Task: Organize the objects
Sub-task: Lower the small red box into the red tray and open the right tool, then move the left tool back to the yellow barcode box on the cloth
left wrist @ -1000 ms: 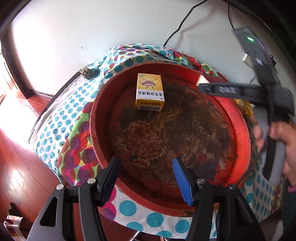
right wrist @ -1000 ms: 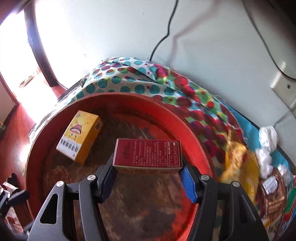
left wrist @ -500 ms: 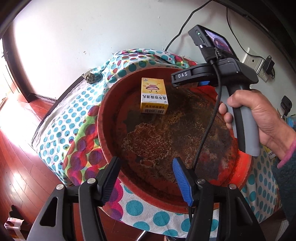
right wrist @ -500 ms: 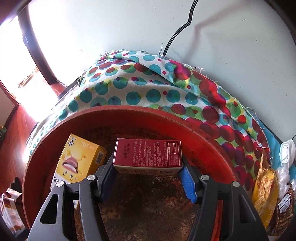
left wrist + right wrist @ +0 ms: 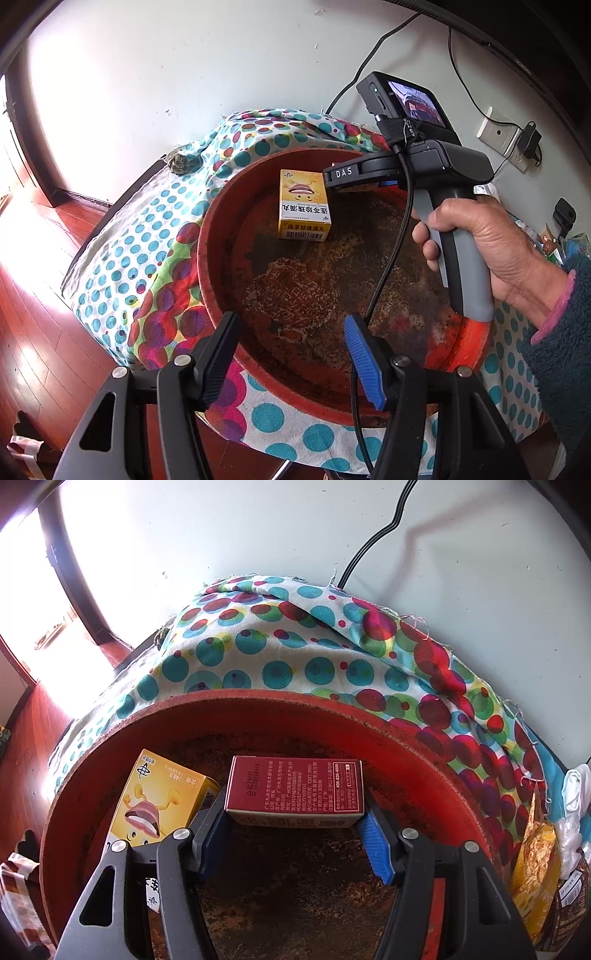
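A round red tray [image 5: 218,206] with a worn dark floor sits on a polka-dot cloth. A yellow medicine box [image 5: 303,205] lies at its far side; it also shows in the right wrist view [image 5: 155,805]. My right gripper [image 5: 295,823] is shut on a dark red box [image 5: 295,788] and holds it low over the tray's far part, right of the yellow box. In the left wrist view the right gripper's body [image 5: 417,170] hides the red box. My left gripper [image 5: 291,354] is open and empty over the tray's near rim.
The polka-dot cloth [image 5: 280,657] covers the table up to a white wall with cables. Yellow and brown snack packets [image 5: 535,856] and white wrapping lie at the right. A wall socket [image 5: 498,133] is at the far right. Wooden floor lies at the left.
My right gripper has carried the red box forward and down toward the tray's far wall, beside the yellow box. The left gripper has drawn back a little and stays open.
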Demonstrator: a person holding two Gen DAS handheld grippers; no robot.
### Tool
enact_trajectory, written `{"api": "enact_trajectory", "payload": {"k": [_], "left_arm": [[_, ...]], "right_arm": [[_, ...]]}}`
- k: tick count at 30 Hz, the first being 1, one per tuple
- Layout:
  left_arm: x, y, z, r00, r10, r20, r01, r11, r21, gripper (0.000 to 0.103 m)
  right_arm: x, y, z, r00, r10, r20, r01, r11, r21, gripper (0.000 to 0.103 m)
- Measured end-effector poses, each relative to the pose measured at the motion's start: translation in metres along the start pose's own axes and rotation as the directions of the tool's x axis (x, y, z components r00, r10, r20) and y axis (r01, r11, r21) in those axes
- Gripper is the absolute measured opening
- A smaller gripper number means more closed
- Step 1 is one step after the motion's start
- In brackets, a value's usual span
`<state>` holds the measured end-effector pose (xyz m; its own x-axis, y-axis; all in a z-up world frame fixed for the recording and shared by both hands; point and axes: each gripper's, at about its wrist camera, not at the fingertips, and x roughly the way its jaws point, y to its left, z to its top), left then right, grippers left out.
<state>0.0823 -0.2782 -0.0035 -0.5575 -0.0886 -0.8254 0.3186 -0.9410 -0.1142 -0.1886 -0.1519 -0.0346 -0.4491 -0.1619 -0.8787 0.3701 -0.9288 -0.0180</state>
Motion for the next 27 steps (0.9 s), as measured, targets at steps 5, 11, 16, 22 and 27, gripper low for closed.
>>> {"api": "enact_trajectory", "payload": {"k": [5,11,16,22,27], "left_arm": [[-0.003,0.001,-0.001,1.0,-0.014,0.002,0.014,1.0,-0.011,0.061],[-0.008,0.0,0.001,1.0,-0.023,0.019,0.023,1.0,-0.007,0.061],[-0.008,-0.006,0.002,0.999,-0.038,0.025,0.038,0.999,-0.003,0.061],[-0.008,-0.02,0.0,0.998,-0.059,0.024,0.058,0.998,0.029,0.061],[-0.007,-0.041,-0.002,0.997,-0.08,0.017,0.078,0.995,0.064,0.061]], "right_arm": [[-0.001,-0.004,-0.002,1.0,0.004,0.0,-0.004,1.0,0.01,0.067],[-0.017,-0.011,-0.014,1.0,0.012,0.01,-0.012,1.0,0.016,0.067],[-0.044,-0.028,-0.034,0.999,0.029,0.036,-0.031,0.998,0.052,0.067],[-0.08,-0.054,-0.068,0.996,0.053,0.07,-0.059,0.994,0.089,0.067],[-0.12,-0.086,-0.111,0.992,0.055,0.113,-0.07,0.989,0.127,0.067]]}}
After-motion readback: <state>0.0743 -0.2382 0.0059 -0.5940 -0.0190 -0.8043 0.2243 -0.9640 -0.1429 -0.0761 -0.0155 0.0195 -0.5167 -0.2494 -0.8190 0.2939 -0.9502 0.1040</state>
